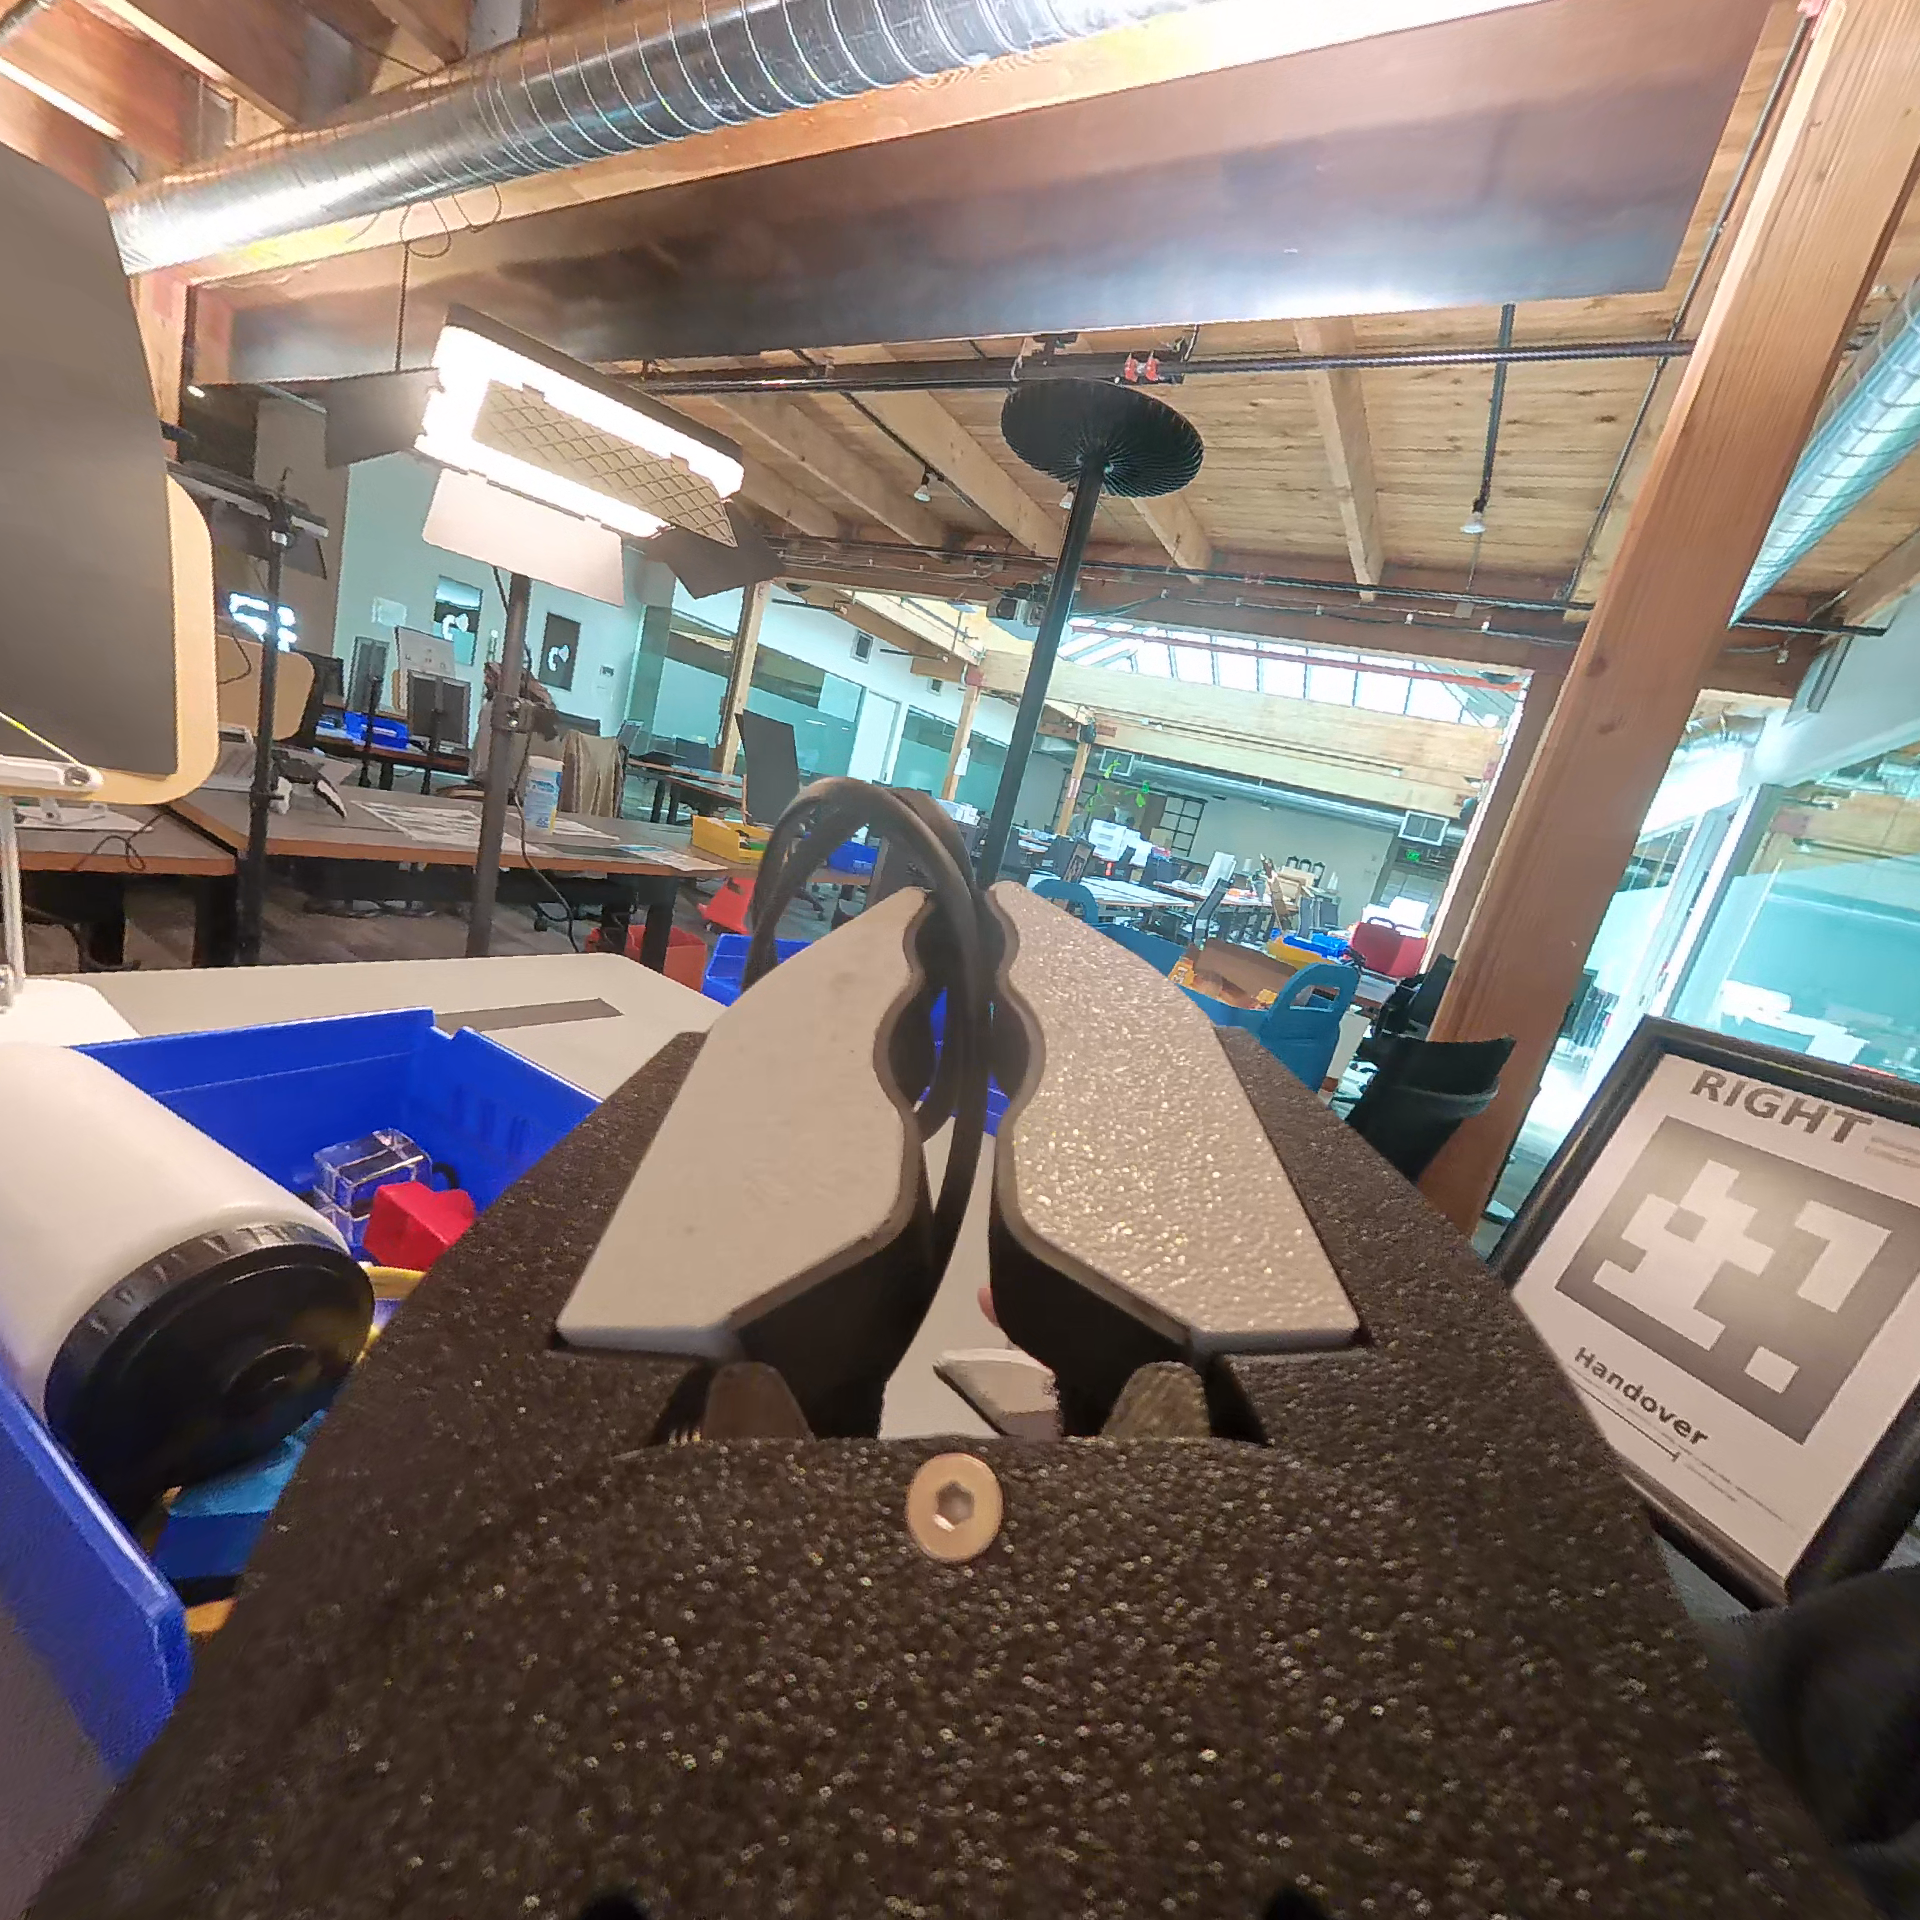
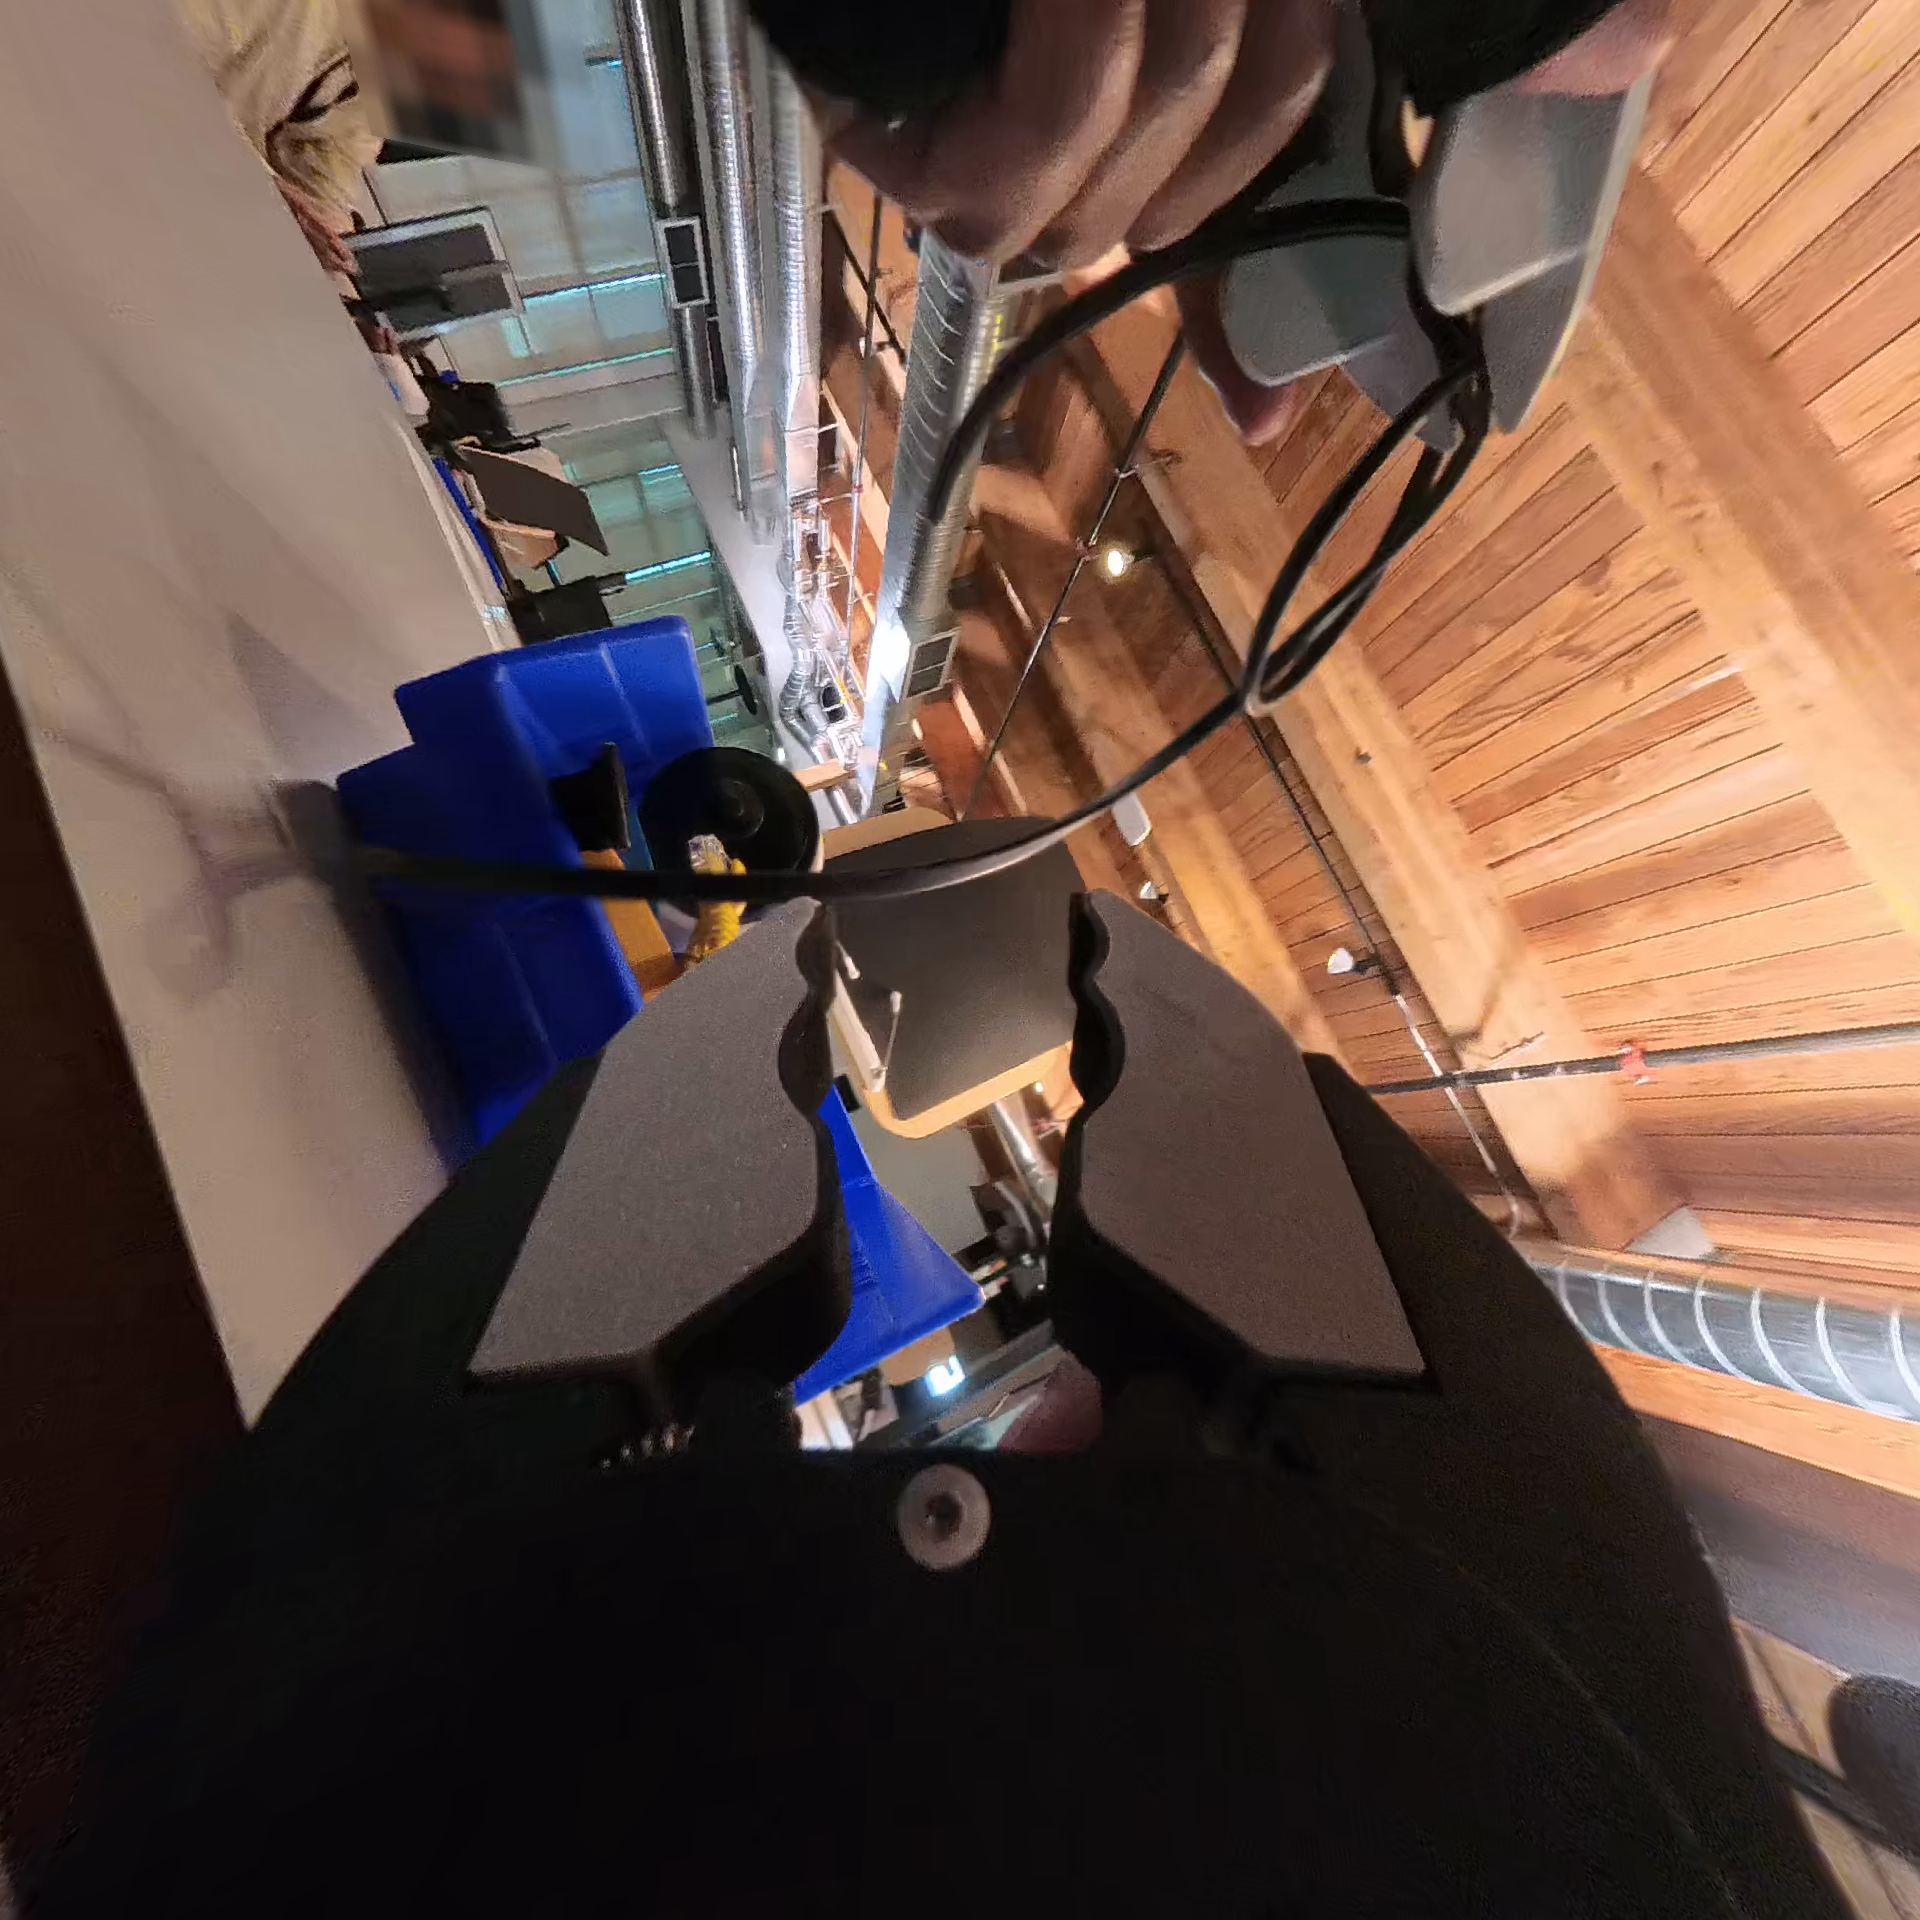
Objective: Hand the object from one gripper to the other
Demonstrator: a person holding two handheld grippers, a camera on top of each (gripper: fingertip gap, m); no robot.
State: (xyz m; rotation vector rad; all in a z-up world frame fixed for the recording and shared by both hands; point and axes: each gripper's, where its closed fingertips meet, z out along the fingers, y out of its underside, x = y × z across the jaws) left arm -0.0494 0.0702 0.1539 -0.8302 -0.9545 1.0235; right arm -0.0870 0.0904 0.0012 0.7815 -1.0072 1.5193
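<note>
My left gripper (image 1: 954, 914) is shut on a coiled black cable (image 1: 940, 862), whose loops stick up past the fingertips. In the right wrist view, which is rolled sideways, the same left gripper (image 2: 1444, 343) shows at the top right in a person's hand (image 2: 1091, 125), with the cable (image 2: 1340, 582) looping out from it. One strand of the cable (image 2: 935, 862) trails across just in front of my right gripper (image 2: 945, 914). The right gripper is open and empty, with its fingertips close under that strand.
A blue bin (image 1: 312, 1081) with small parts and a white roll with a black end cap (image 1: 197, 1340) sit on a grey table (image 1: 416, 987) at left. It also shows in the right wrist view (image 2: 499, 821). A framed marker card (image 1: 1725, 1299) stands at right.
</note>
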